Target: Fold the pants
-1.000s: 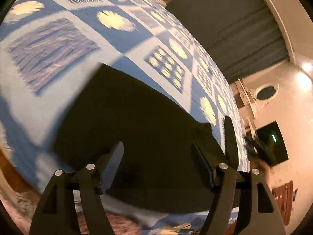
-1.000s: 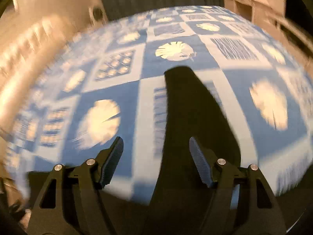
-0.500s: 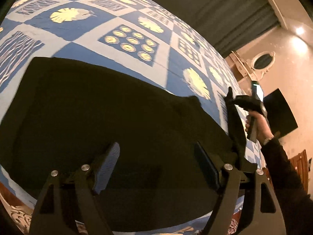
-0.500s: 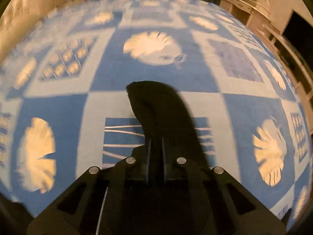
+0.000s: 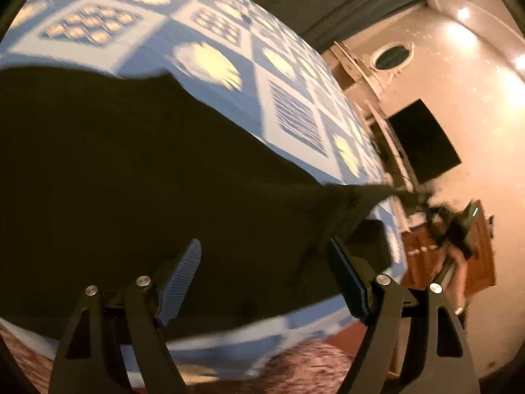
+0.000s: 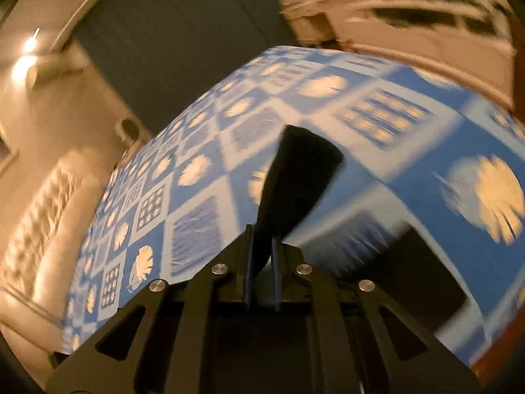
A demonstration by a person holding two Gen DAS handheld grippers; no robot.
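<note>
The black pants [image 5: 131, 180] are spread on the blue patterned bedspread [image 5: 295, 105]. One corner is pinched in the fully closed right gripper [image 6: 261, 262], likely for folding; the left gripper [image 5: 265, 279] is held wide open, empty, above them.

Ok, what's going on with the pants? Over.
Right gripper shut on pants, pulling one end off the bed. Left gripper open above pants, holding nothing. Nothing in the way.
</note>
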